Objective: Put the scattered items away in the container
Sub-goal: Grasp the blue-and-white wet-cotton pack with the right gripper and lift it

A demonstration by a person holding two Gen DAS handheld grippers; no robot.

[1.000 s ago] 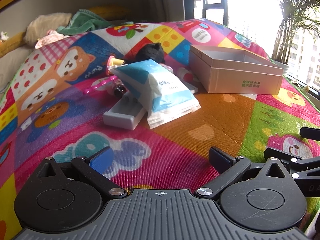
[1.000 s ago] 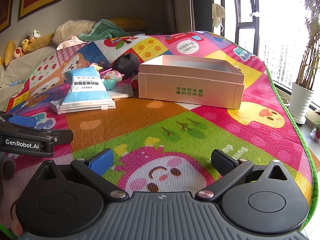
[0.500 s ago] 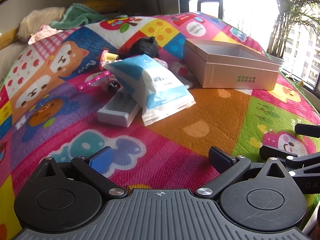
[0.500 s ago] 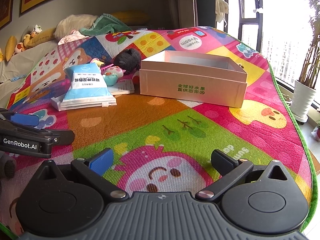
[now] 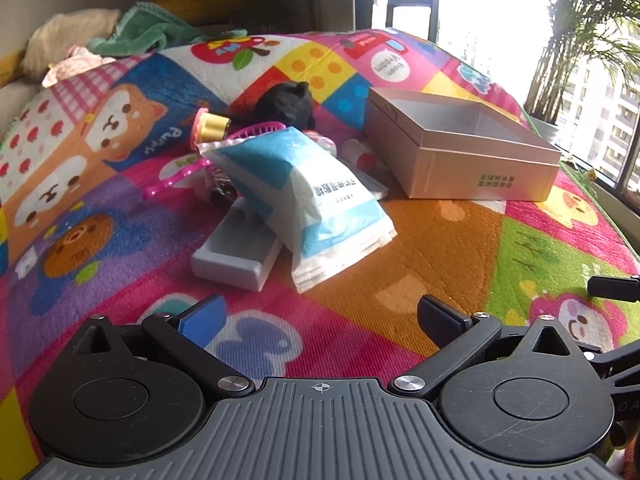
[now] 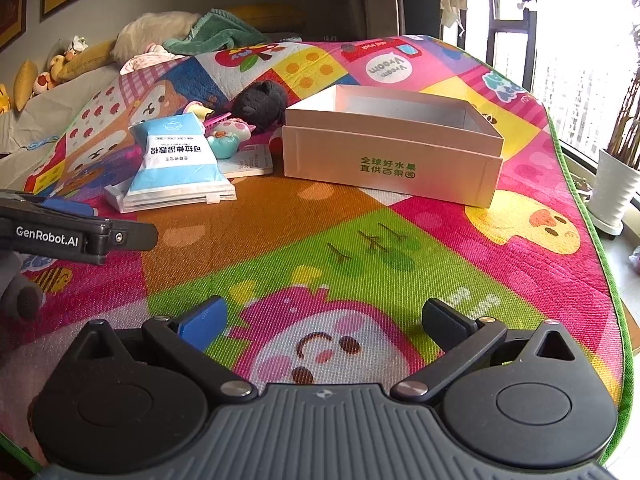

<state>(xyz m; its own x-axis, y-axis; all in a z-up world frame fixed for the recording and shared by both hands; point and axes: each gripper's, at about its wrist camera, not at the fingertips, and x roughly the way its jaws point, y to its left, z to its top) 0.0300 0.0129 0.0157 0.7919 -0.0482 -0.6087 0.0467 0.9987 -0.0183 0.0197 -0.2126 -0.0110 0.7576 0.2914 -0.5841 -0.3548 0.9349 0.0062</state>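
An open cardboard box (image 5: 472,168) (image 6: 392,160) stands on the colourful play mat. Left of it lies a pile: a blue-and-white packet (image 5: 308,200) (image 6: 176,160) leaning on a grey tray (image 5: 236,248), a black plush toy (image 5: 286,102) (image 6: 260,104), a pink comb (image 5: 180,172), a yellow-pink toy (image 5: 210,128), a teal toy (image 6: 226,144) and a white booklet (image 6: 248,162). My left gripper (image 5: 320,316) is open and empty, short of the packet. My right gripper (image 6: 324,320) is open and empty, well short of the box. The left gripper also shows in the right wrist view (image 6: 76,236).
Pillows and a green towel (image 6: 216,32) lie at the far end of the mat. The mat's right edge (image 6: 600,248) drops off toward a window with a potted plant (image 6: 616,188). Orange and green mat patches lie between the grippers and the box.
Both grippers have moved a little forward toward the pile and the box, which look larger now. Both stay open and empty.
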